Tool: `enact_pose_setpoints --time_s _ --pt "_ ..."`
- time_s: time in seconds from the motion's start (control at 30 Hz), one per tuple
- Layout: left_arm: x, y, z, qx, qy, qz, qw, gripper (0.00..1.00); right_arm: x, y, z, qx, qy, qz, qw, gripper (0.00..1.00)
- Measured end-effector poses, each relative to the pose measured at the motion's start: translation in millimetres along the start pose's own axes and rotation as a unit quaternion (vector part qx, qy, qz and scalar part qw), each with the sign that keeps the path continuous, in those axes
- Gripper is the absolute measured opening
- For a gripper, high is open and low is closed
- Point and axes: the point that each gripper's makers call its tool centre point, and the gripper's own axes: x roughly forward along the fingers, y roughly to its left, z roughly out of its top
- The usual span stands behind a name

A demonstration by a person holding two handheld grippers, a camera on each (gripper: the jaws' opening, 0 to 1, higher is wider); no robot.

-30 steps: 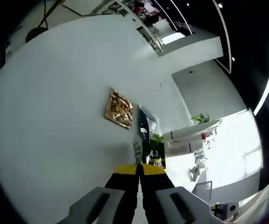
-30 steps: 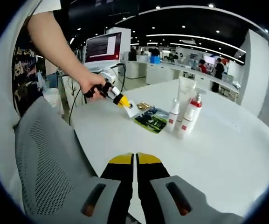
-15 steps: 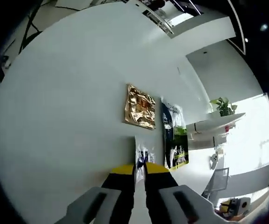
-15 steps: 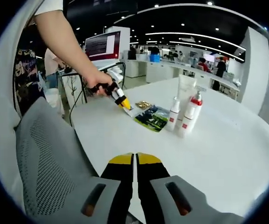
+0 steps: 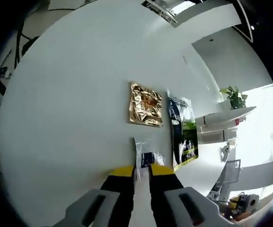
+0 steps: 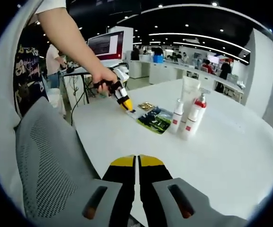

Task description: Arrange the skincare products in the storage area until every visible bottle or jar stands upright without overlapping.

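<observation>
Left gripper (image 5: 142, 171) down at the table (image 5: 65, 109) over a clear sachet (image 5: 145, 153); right gripper (image 6: 137, 161) idle, well back.

The left jaws stand slightly parted with the sachet's near edge between the tips; whether they grip it I cannot tell. The right jaws are pressed together on nothing, above a grey mesh chair (image 6: 46, 161). The sachet lies flat, just beside a gold packet (image 5: 146, 104) and a dark packet (image 5: 183, 137), also flat. In the right gripper view the bottles (image 6: 188, 116), two white pumps and a tall tube, stand upright close together past the packets. Risks, as I judge them: the thin sachet could slip from the tips or fold if pinched at its edge alone, dragging it could push it over the gold packet, and a wide swing toward the bottles could topple them.
</observation>
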Motion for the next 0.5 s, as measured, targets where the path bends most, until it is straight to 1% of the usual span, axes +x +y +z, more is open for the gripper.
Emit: enact_pose_setpoints --time_s 0.1,0.17,0.27,0.33,0.37,0.43,0.5 --pt "-3.3 -1.9 -0.4 0.012 -0.002 0.013 0.9998 0.17 0.1 1.2 0.7 -0.003 -0.001 0.002 1.0000 0.01" --pt "-5.6 1.9 1.4 0.023 -0.008 0.025 0.9994 0.21 0.2 1.9 1.0 -0.003 -0.002 0.004 1.0000 0.01" --pt "-10.2 3.2 -1.7 0.037 -0.010 0.037 0.9986 0.24 0.3 2.5 1.9 -0.004 -0.003 0.005 1.0000 0.01" --pt "-14.4 4.9 2.0 0.051 -0.025 0.044 0.9974 0.26 0.1 2.0 2.8 -0.005 -0.005 0.003 1.0000 0.01" --pt "-16.6 3.2 2.4 0.056 -0.031 0.045 0.9969 0.26 -0.1 1.7 3.8 -0.005 -0.008 0.002 1.0000 0.01" --pt "-19.4 -1.0 9.6 0.078 -0.053 0.034 0.9949 0.25 -0.4 1.7 4.2 -0.005 -0.010 0.002 0.9999 0.02" --pt "-24.9 -10.6 11.5 0.101 -0.061 0.025 0.9927 0.24 -0.9 2.5 5.1 -0.006 -0.012 0.003 0.9999 0.02"
